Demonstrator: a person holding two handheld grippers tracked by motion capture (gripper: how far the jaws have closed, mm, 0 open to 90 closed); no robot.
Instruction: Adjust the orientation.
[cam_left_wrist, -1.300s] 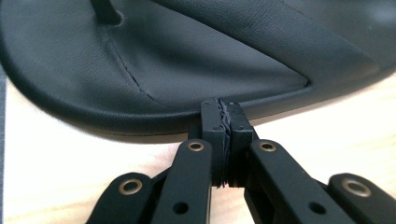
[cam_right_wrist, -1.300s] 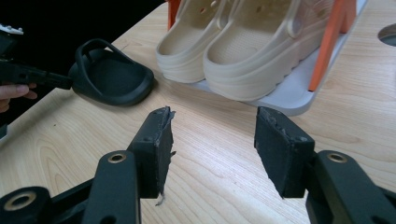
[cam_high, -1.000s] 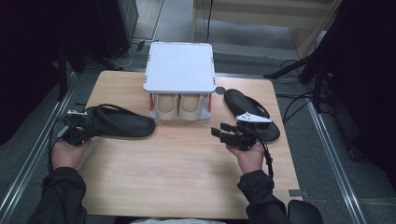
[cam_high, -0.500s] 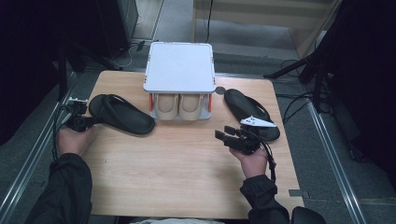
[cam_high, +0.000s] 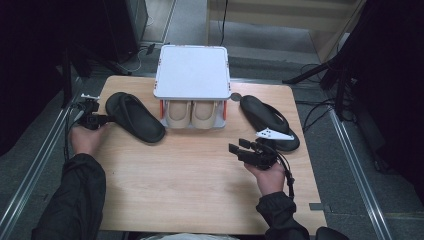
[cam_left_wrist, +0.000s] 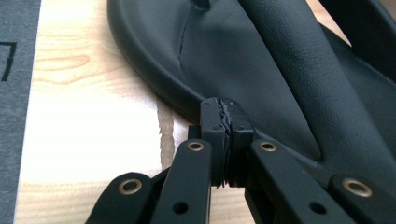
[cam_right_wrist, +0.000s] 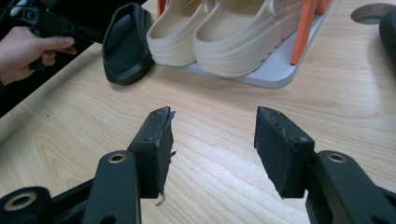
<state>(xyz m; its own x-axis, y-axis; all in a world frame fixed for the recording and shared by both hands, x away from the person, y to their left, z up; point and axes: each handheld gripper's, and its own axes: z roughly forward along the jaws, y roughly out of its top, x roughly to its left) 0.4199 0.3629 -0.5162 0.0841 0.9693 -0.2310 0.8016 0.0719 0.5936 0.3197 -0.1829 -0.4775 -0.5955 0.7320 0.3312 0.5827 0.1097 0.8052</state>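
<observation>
A black slipper (cam_high: 135, 117) lies slanted on the wooden table (cam_high: 190, 185), left of a white rack (cam_high: 192, 70). My left gripper (cam_high: 102, 119) is at its outer end. In the left gripper view the jaws are pressed together, and the left gripper (cam_left_wrist: 222, 109) touches the rim of that slipper (cam_left_wrist: 280, 70) with nothing between them. A second black slipper (cam_high: 267, 120) lies right of the rack. My right gripper (cam_high: 237, 150) hovers in front of it. Its jaws stand wide apart over bare wood in the right gripper view, where the right gripper (cam_right_wrist: 212, 140) holds nothing.
A pair of beige clogs (cam_high: 192, 112) stands on the rack's lower shelf between orange posts, seen close as the clogs (cam_right_wrist: 224, 28). A round hole (cam_high: 235, 96) is cut in the table by the rack. Dark floor and cables surround the table.
The left slipper has slid right and turned from level to slanted, with my left gripper following at its end. My right gripper has drifted a little lower and stays open.
</observation>
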